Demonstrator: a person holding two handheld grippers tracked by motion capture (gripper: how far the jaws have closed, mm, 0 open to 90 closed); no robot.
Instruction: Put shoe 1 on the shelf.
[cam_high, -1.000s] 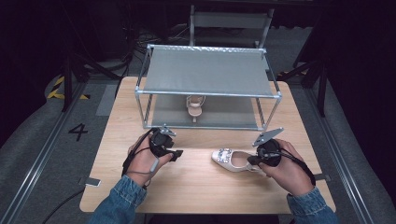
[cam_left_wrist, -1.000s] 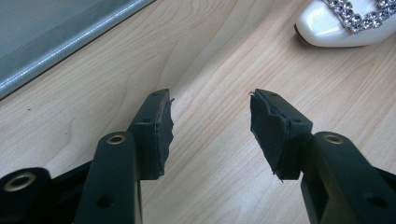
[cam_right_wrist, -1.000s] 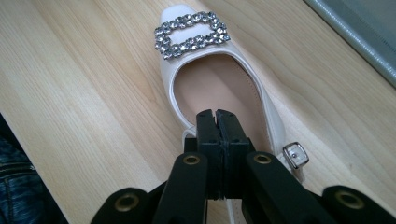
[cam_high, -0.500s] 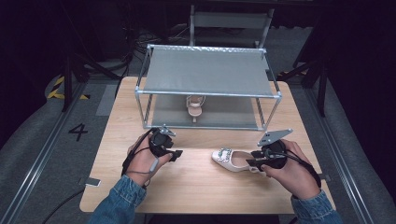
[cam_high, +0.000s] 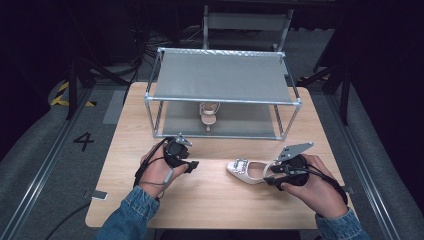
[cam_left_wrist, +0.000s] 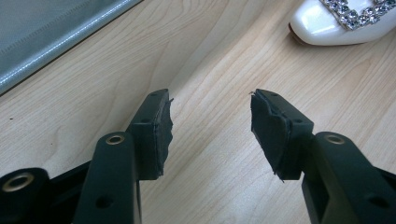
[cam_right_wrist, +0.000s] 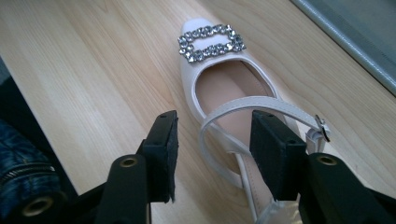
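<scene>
Shoe in hand: white patent high-heeled shoe with a rhinestone buckle (cam_high: 246, 170) lies on the pale wooden table (cam_high: 210, 200), in front of the metal-framed shoe rack with grey fabric shelves (cam_high: 222, 80).
Change: over the last second the shoe's toe has swung a little toward the table's near edge, and the right gripper (cam_high: 280, 175) has drawn back slightly with it.
Right gripper: jaws parted around the heel end, astride the ankle strap (cam_right_wrist: 252, 105); one pad is at the strap, nothing clamped.
Left gripper (cam_left_wrist: 210, 123): released, jaws wide over bare wood, shoe's toe well ahead of it.
Rack: a matching shoe (cam_high: 208, 112) stands on the lower shelf.
Meaning: the grasp looks about to close; lifting to the rack likely follows.
</scene>
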